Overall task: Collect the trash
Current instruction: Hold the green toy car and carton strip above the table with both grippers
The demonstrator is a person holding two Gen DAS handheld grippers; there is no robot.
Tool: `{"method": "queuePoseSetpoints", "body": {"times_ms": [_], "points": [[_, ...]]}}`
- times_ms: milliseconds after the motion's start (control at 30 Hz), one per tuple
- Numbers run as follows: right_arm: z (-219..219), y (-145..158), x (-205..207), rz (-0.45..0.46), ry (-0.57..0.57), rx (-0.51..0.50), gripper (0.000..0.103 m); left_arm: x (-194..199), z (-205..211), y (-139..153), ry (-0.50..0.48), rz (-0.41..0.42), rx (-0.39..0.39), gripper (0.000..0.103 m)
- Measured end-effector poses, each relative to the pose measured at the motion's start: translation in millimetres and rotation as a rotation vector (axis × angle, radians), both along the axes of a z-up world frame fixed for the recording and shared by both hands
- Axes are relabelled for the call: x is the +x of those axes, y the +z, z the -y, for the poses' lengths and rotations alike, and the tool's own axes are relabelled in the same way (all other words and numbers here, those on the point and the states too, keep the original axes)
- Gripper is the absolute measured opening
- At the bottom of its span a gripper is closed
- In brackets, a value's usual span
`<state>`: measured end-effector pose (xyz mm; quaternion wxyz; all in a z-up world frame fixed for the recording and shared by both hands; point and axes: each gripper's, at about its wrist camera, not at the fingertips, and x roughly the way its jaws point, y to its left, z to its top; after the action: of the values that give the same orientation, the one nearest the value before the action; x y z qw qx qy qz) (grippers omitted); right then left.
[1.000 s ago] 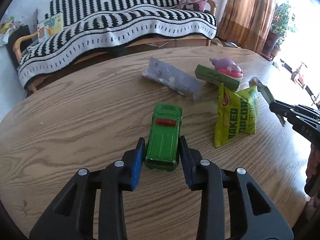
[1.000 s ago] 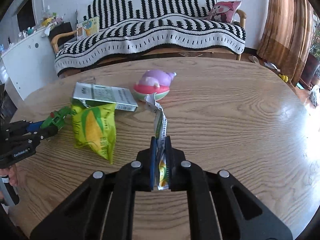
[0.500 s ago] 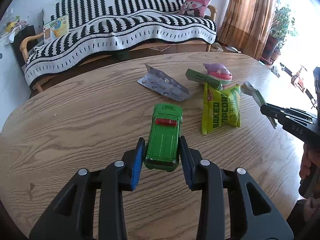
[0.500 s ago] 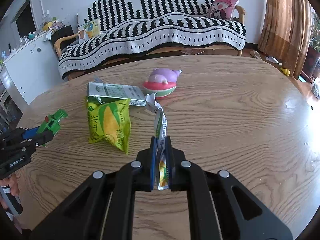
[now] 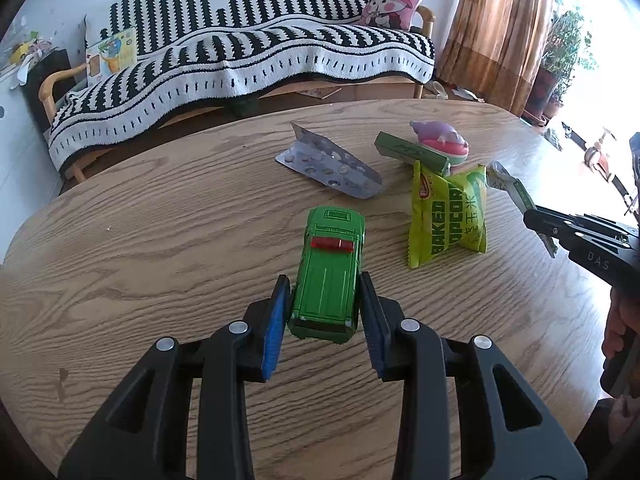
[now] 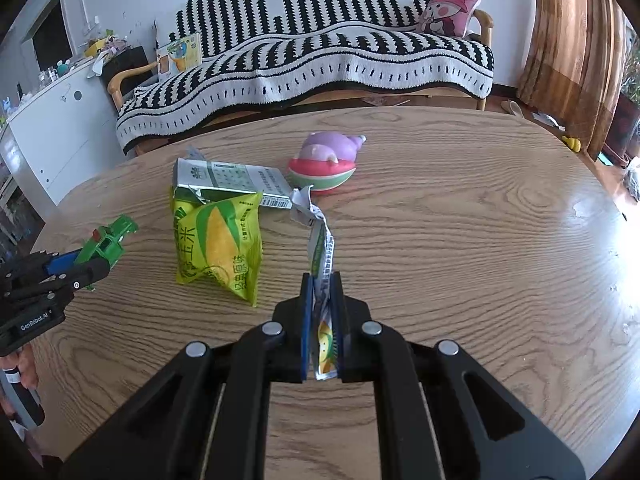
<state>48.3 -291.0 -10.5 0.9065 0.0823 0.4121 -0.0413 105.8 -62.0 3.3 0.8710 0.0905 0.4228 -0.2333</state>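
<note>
Oak-grain table [image 5: 160,240] before striped sofa [image 5: 248,52]

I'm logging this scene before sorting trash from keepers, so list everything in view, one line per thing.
toy car: one, green with red roof light, held between the left tool's fingers.
wrapper strip: one, green and white, crumpled, pinched in the right tool.
popcorn bag: one, yellow-green, on the table centre.
blister pack: one, silver, on the table left of the carton.
carton: one, white and green, flattened, behind the popcorn bag.
squishy toy: one, purple over pink, beside the carton.
table: one, wood, oval.
sofa: one, black-and-white striped cover, behind the table.
cushion: one, pink, sofa's right end.
left tool: black, blue pads.
right tool: black, blue pads.
</note>
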Motion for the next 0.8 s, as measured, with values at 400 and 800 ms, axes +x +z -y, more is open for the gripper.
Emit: {"method": "queuePoseSetpoints", "body": {"times_ms": [400, 800], "points": [[-0.1, 0.3, -0.1, -0.004, 0.003, -0.001, 0.009, 0.3, 1.3, -3.4, -0.001, -0.004, 0.004, 0.034], [-0.6, 0.7, -0.1, -0.005, 0.004, -0.001, 0.009, -0.2, 1.8, -5.7, 0.000, -0.006, 0.006, 0.034]]}}
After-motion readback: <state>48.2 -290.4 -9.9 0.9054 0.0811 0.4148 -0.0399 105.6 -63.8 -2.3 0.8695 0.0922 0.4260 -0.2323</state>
